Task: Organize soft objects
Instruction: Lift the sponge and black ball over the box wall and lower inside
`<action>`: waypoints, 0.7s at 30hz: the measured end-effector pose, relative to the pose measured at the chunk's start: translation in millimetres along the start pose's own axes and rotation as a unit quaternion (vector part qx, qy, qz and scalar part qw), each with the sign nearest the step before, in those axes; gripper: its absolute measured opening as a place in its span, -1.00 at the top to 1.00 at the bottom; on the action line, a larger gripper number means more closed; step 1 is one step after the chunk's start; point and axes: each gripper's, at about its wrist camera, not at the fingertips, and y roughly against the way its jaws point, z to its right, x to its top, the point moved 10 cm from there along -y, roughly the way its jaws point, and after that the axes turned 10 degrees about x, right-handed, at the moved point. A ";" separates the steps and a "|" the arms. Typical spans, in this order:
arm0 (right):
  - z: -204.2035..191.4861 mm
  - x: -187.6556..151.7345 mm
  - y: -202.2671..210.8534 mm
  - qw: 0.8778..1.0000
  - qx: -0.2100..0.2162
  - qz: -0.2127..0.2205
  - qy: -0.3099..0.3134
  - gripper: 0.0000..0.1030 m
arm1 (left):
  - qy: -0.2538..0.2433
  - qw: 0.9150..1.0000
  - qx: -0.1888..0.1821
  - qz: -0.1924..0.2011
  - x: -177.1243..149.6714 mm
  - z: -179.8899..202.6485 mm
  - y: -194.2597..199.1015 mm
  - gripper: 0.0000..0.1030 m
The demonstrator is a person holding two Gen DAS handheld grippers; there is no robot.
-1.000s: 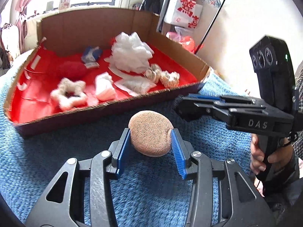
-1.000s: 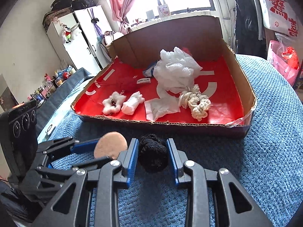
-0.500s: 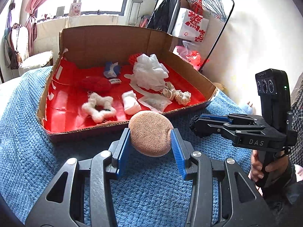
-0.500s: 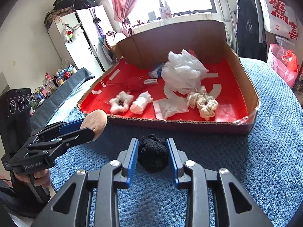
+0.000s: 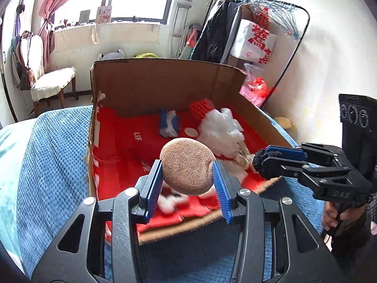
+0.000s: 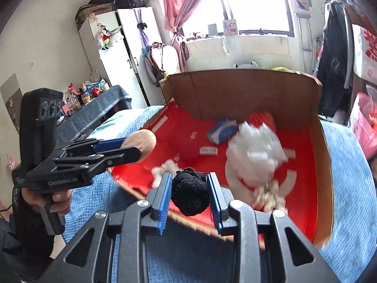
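Note:
My left gripper (image 5: 187, 175) is shut on a tan oval sponge pad (image 5: 187, 166) and holds it in the air above the front wall of the cardboard box (image 5: 165, 82) with its red lining. My right gripper (image 6: 189, 194) is shut on a black knitted ball (image 6: 190, 194), also lifted over the box's near edge. Each gripper shows in the other's view: the right gripper (image 5: 264, 162) at the right, the left gripper (image 6: 139, 147) at the left with the tan sponge pad (image 6: 141, 139). Inside the box lie a white mesh puff (image 6: 255, 151), a blue-and-white cloth (image 5: 168, 123) and a red ridged piece (image 5: 202, 108).
The box rests on a blue knitted blanket (image 5: 47, 165). A person's hand (image 5: 332, 214) grips the right handle. A clothes rack (image 5: 235, 35) with bags stands behind at the right, a chair (image 5: 51, 82) at the back left, a white wardrobe (image 6: 120, 54) further left.
Both grippers have risen off the blanket and moved forward toward the box, each still carrying its object. The box now fills the view below the fingers.

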 end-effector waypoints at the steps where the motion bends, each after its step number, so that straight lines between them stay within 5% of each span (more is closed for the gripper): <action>1: 0.9 6.5 -4.7 1.000 0.001 -0.005 0.004 0.36 | -0.002 1.000 0.003 -0.006 7.1 -4.5 -7.9 0.21; 11: 26.0 77.6 -58.1 0.998 -0.020 -0.051 0.025 0.36 | -0.026 0.996 0.030 -0.074 38.3 -30.6 -76.8 0.21; 21: 68.1 102.9 -126.7 0.993 -0.021 -0.115 -0.034 0.36 | -0.031 0.991 0.054 -0.123 41.1 -41.6 -126.7 0.21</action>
